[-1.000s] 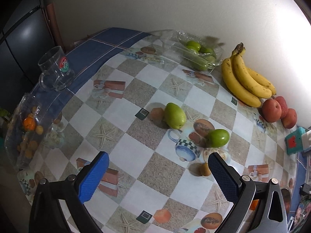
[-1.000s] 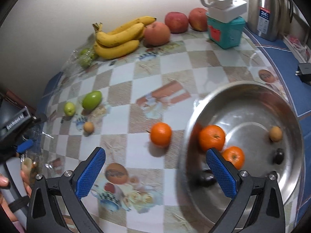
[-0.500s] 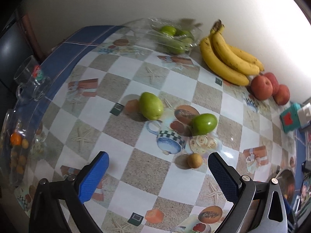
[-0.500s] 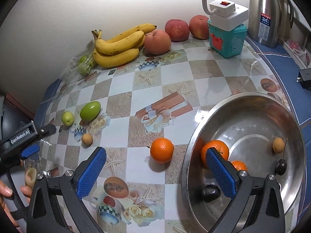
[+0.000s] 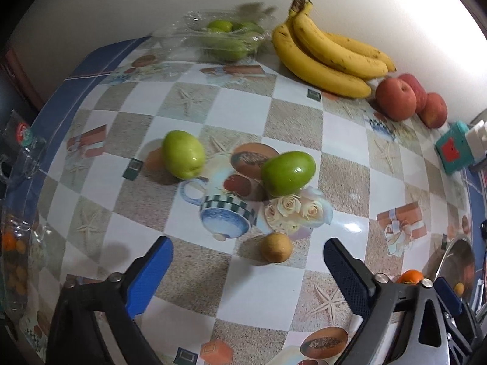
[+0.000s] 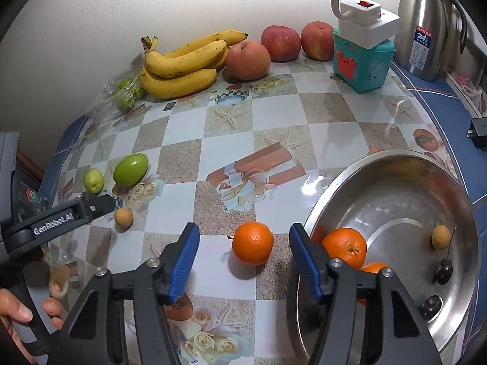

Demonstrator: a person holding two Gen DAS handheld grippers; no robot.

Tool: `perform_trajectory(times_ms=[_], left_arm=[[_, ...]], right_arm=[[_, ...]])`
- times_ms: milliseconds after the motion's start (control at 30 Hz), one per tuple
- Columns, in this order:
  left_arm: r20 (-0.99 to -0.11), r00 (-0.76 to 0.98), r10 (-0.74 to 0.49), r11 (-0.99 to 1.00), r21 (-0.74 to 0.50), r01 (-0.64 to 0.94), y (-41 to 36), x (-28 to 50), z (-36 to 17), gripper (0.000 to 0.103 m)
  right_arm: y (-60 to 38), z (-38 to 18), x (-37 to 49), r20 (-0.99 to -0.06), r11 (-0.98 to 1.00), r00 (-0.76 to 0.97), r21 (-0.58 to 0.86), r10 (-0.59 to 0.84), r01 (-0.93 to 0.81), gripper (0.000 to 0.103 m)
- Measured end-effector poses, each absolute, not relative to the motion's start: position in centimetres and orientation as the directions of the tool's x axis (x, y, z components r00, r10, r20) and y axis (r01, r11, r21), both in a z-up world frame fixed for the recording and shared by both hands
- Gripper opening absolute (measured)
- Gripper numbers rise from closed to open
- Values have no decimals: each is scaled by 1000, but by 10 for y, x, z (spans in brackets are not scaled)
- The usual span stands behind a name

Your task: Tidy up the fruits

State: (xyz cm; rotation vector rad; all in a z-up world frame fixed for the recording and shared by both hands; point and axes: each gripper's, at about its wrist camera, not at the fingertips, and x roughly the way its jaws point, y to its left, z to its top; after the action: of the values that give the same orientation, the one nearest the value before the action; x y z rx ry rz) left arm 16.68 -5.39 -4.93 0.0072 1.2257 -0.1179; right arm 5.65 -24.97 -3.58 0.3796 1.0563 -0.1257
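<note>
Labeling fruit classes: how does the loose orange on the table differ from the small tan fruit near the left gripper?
The orange is bright orange with a dimpled skin; the small tan fruit is dull yellow-brown and smooth. The orange is clearly bigger. The orange lies ahead of the right gripper, beside the steel bowl; the tan fruit lies ahead of the left gripper, near two green fruits. Both are roundish, loose on the tablecloth, ungripped.

My table (image 5: 347, 164) wears a glossy checked cloth of white and sandy squares printed with starfish, cups and roses, edged in blue. It stands against a plain pale wall (image 6: 91, 15), and a lamp glare shines on the cloth. At the left the room falls dark.
</note>
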Motion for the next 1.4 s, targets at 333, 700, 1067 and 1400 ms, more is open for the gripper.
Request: perform_trajectory(times_ms=[333,700,1067,1400], left_arm=[[-946,311,-90,989,-49,138,-67,169,-66,77],[-952,286,-111,990,-80,119,-60,174,-78,52],[-950,283,-131,987,-98,128,-61,173,-76,28],[-950,277,-146,986,-118,114,-59,173,-75,28]], right_arm=[[-246,-51,62,-884,934,461,226,78,277,54],[-238,-54,65,-895,951,445,166,33,262,51],[-235,-54,66,-899,958,437,135,12,252,44],[-233,-55,66,-903,963,430,99,-19,251,39]])
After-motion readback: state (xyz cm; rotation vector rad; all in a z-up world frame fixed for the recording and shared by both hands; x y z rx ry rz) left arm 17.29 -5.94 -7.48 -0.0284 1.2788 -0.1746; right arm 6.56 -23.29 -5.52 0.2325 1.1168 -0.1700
